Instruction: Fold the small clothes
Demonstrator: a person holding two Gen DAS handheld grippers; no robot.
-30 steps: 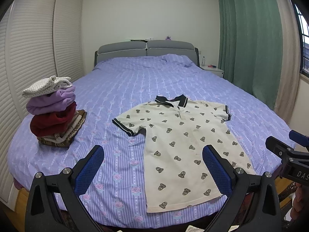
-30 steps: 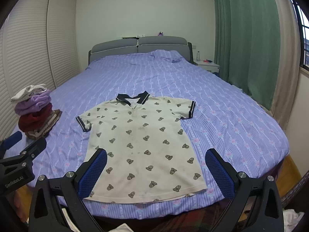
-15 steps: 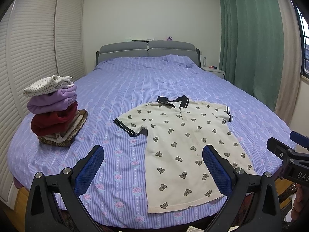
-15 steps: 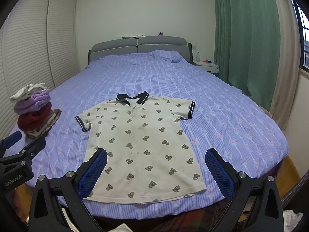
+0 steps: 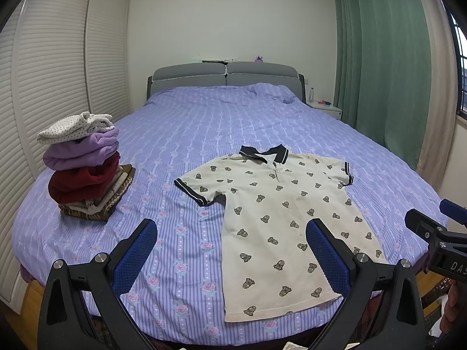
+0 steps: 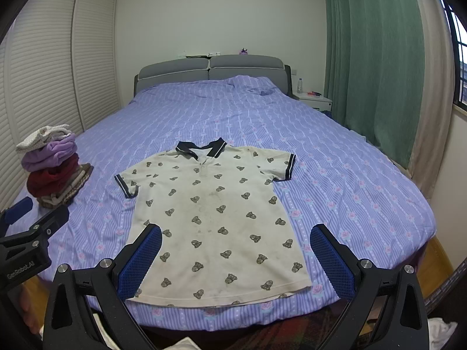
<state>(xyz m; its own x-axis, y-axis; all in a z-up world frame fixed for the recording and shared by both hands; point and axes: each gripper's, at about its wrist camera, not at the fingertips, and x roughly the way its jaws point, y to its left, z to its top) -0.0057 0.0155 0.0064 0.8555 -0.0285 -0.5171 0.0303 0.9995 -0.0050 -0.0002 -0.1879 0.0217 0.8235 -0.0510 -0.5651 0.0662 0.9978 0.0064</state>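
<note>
A small cream polo shirt (image 5: pixel 280 221) with a bear print and dark collar lies flat, face up, near the foot of the bed; it also shows in the right wrist view (image 6: pixel 213 213). My left gripper (image 5: pixel 230 250) is open and empty, held above the foot of the bed, left of the shirt's hem. My right gripper (image 6: pixel 236 253) is open and empty, above the shirt's lower hem. Each gripper shows at the edge of the other's view.
A stack of folded clothes (image 5: pixel 83 163) stands on the bed's left side, also seen in the right wrist view (image 6: pixel 52 166). The purple striped bedspread (image 5: pixel 221 128) covers the bed. A nightstand (image 6: pixel 313 100) and green curtain (image 6: pixel 373 67) are at the right.
Both grippers have drawn back and risen slightly; the shirt and stack lie as before.
</note>
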